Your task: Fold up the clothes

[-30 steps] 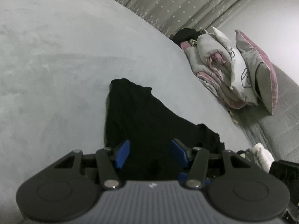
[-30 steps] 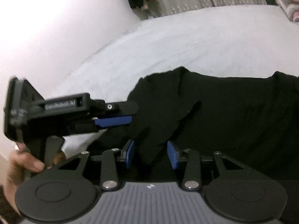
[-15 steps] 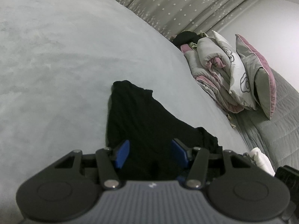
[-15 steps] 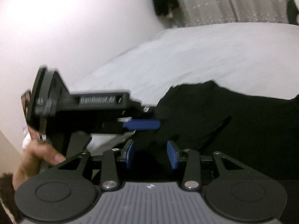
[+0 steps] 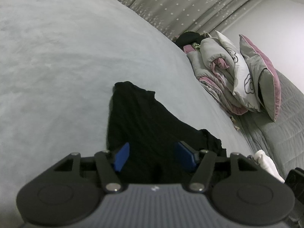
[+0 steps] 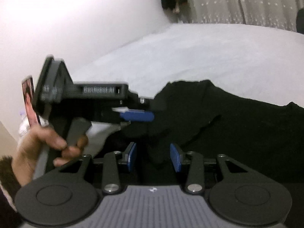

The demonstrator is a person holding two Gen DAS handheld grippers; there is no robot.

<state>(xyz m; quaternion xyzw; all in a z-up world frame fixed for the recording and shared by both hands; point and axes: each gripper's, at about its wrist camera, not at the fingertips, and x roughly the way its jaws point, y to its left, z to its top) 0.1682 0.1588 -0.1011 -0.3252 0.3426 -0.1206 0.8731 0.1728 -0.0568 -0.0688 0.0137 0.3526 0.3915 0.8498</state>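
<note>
A black garment [image 5: 144,125] lies spread on the grey bed [image 5: 57,57], its near end bunched under both grippers. My left gripper [image 5: 153,156] is open with its blue pads wide apart above the cloth's near edge. In the right wrist view the same garment [image 6: 237,129] fills the right half. My right gripper [image 6: 153,157] is open, with a fold of black cloth between its pads. The left gripper's body [image 6: 98,102] shows there too, held in a hand [image 6: 43,148], its blue fingertip [image 6: 136,116] at the garment's left corner.
Folded grey-and-pink bedding [image 5: 220,72] and a pillow [image 5: 264,76] are stacked at the right of the bed, with dark clothes [image 5: 190,38] behind them. A white cloth [image 5: 266,161] lies at the lower right. Star-patterned curtains [image 5: 190,5] hang behind. A pale wall [image 6: 76,19] stands at the left.
Both grippers have pulled back and lifted slightly; the garment looks farther away. In the right wrist view the left gripper has moved right and up along the garment's edge.
</note>
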